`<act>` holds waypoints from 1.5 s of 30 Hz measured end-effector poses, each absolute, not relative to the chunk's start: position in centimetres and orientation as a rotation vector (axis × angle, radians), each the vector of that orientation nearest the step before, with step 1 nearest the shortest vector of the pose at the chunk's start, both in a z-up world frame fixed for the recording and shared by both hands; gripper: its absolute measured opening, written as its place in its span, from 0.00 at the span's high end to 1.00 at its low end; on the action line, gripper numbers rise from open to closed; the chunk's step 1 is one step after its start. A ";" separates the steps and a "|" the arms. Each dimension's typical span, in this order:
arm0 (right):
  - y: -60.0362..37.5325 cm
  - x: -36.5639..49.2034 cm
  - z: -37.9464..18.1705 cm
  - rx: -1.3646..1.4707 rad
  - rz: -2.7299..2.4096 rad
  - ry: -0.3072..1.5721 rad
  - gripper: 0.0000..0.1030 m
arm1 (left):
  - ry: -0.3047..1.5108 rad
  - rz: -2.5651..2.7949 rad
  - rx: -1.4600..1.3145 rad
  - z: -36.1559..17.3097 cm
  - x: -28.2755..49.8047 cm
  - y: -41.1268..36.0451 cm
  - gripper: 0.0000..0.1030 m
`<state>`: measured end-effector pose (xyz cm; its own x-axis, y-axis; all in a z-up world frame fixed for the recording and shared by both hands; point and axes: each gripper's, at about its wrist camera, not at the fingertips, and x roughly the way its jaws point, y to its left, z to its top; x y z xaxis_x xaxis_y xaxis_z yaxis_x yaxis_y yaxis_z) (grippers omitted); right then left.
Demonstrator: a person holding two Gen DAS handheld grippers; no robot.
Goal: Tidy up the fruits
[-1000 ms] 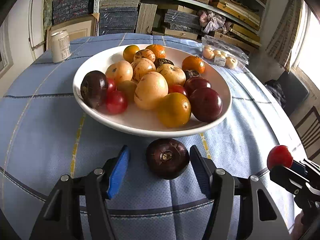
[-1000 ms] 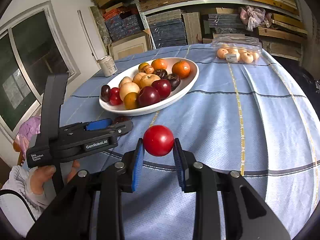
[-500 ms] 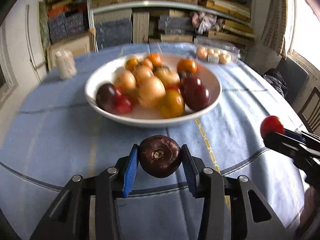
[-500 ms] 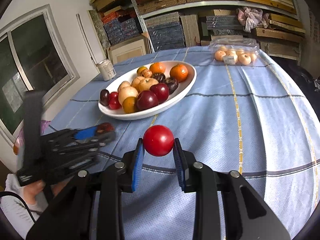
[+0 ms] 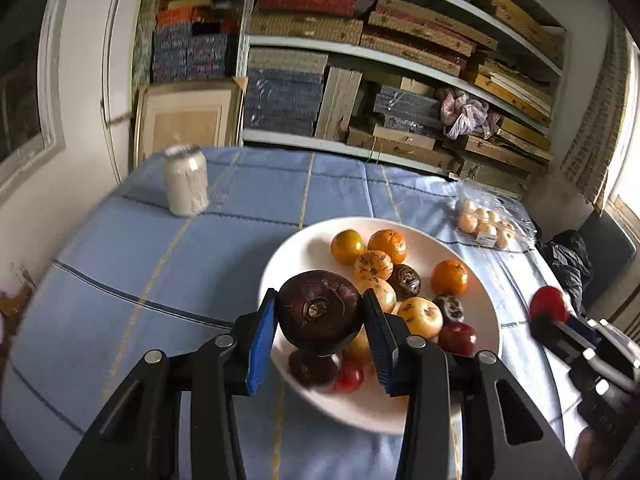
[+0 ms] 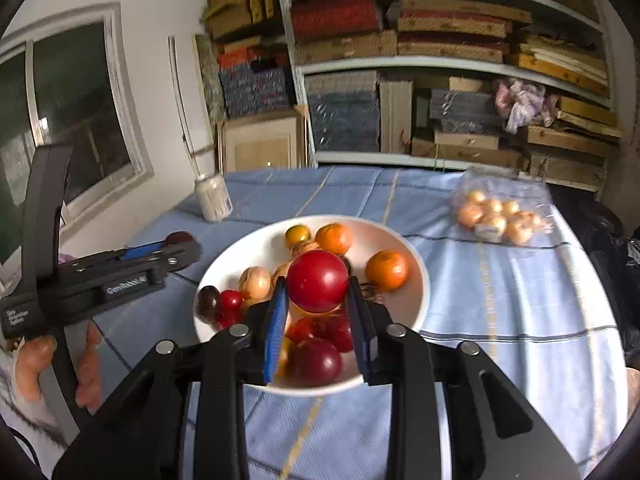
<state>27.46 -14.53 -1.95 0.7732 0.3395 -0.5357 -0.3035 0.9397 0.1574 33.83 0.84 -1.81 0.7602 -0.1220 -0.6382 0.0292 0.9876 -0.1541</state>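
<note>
My left gripper [image 5: 320, 320] is shut on a dark purple fruit [image 5: 320, 312] and holds it above the near left part of the white bowl [image 5: 288, 252]. The bowl holds several orange, yellow, red and dark fruits. My right gripper [image 6: 318, 312] is shut on a red fruit [image 6: 318, 280] and holds it above the near side of the same bowl [image 6: 416, 300]. The right gripper with its red fruit [image 5: 548, 304] shows at the right edge of the left wrist view. The left gripper [image 6: 176, 246] shows at the left of the right wrist view.
The bowl stands on a round table with a blue cloth [image 5: 160, 248]. A white can [image 5: 186, 186] stands at the back left. A clear bag of small pale fruits [image 5: 484, 220] lies at the back right. Shelves of stacked boxes stand behind the table.
The left gripper closed on the dark purple fruit, lifted it off the cloth and moved over the bowl. The right gripper, still holding the red fruit, moved forward over the bowl.
</note>
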 end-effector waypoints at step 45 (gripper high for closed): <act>-15.8 11.0 -3.7 0.102 0.079 0.343 0.04 | 0.615 -0.040 0.063 -1.3 17.2 -1.6 0.04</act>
